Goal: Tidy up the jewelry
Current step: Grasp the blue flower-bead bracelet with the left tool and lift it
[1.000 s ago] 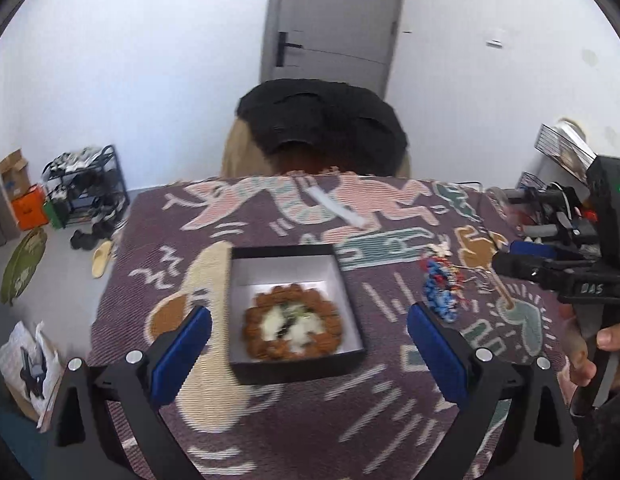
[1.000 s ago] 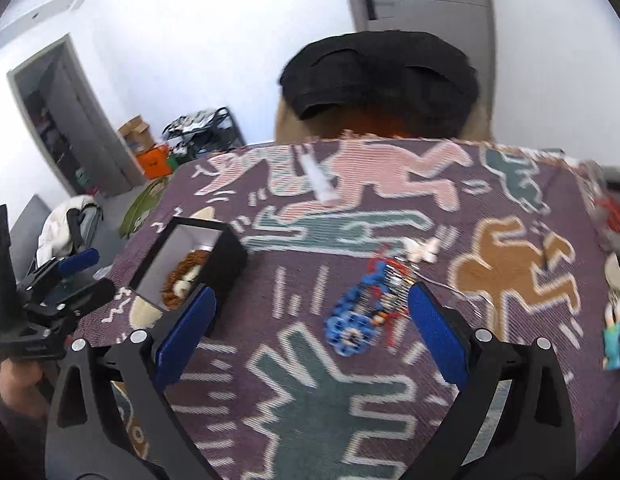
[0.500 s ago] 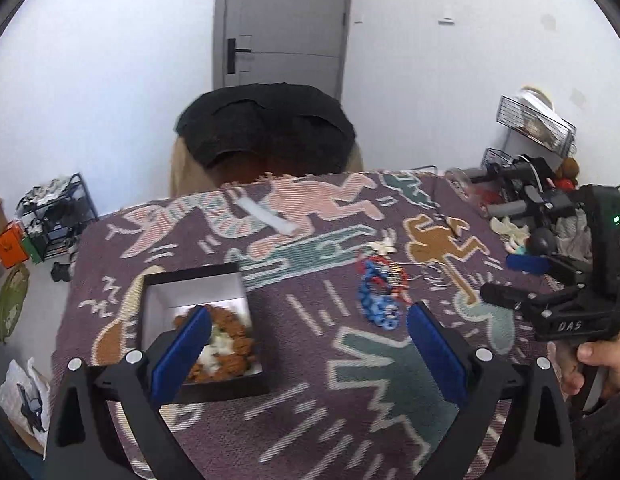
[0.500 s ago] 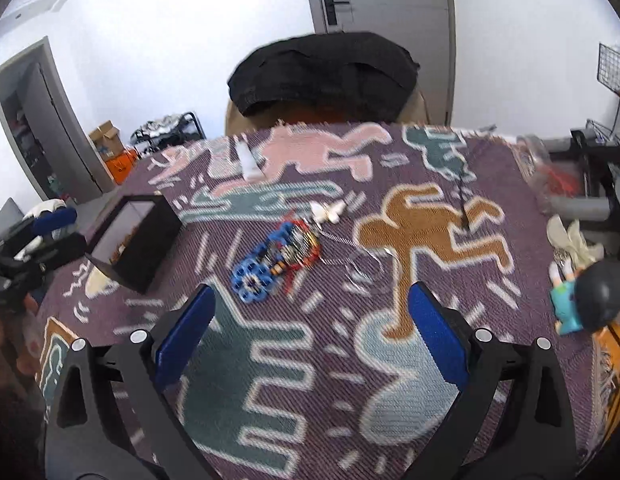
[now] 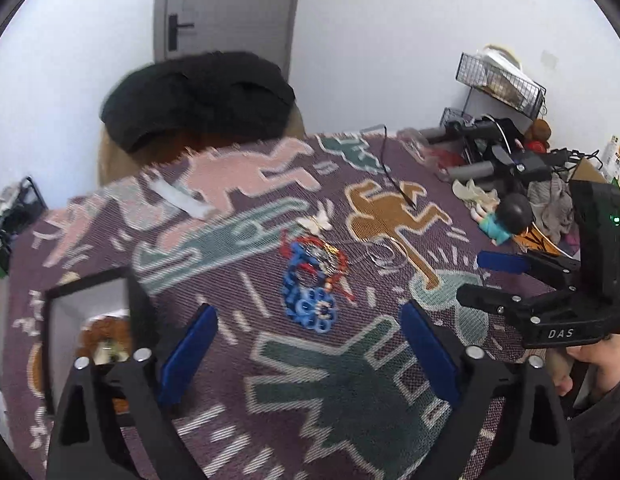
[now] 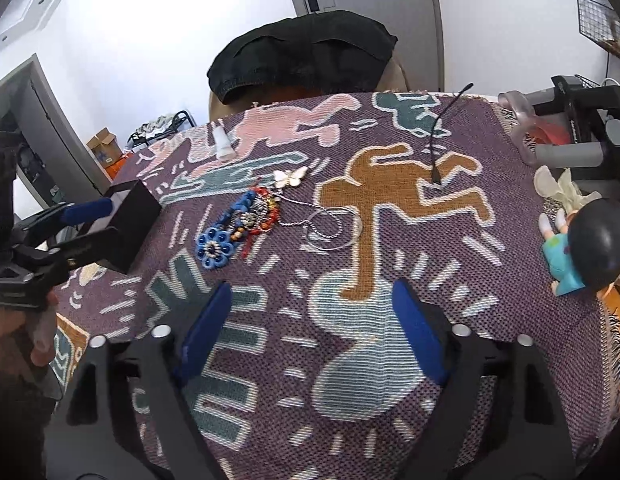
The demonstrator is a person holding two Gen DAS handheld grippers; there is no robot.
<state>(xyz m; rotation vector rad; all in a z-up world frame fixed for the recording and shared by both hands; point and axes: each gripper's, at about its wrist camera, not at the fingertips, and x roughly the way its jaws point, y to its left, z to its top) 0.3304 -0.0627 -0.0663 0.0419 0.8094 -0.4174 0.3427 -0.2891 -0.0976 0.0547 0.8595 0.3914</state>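
Observation:
A pile of blue and red beaded jewelry (image 5: 312, 280) lies mid-table on the patterned cloth; it also shows in the right wrist view (image 6: 237, 228). A butterfly pendant (image 6: 289, 177) on a thin chain (image 6: 330, 224) lies beside it. A black box (image 5: 89, 320) holding a brown bead bracelet (image 5: 105, 338) sits at the left; its outer wall shows in the right wrist view (image 6: 129, 216). My left gripper (image 5: 305, 356) is open and empty, just short of the beaded pile. My right gripper (image 6: 310, 332) is open and empty, nearer than the chain.
A white tube (image 6: 222, 145) lies near the far edge. A black cable (image 6: 442, 140) crosses the cloth. A doll figure (image 6: 582, 248), grey handles and wire baskets (image 5: 498, 80) crowd the right side. A chair with a black cushion (image 5: 197, 96) stands behind the table.
Both grippers have swung to the right. The left one moved from over the box to the beaded pile. The right one moved past the pile toward the chain. Both stayed open.

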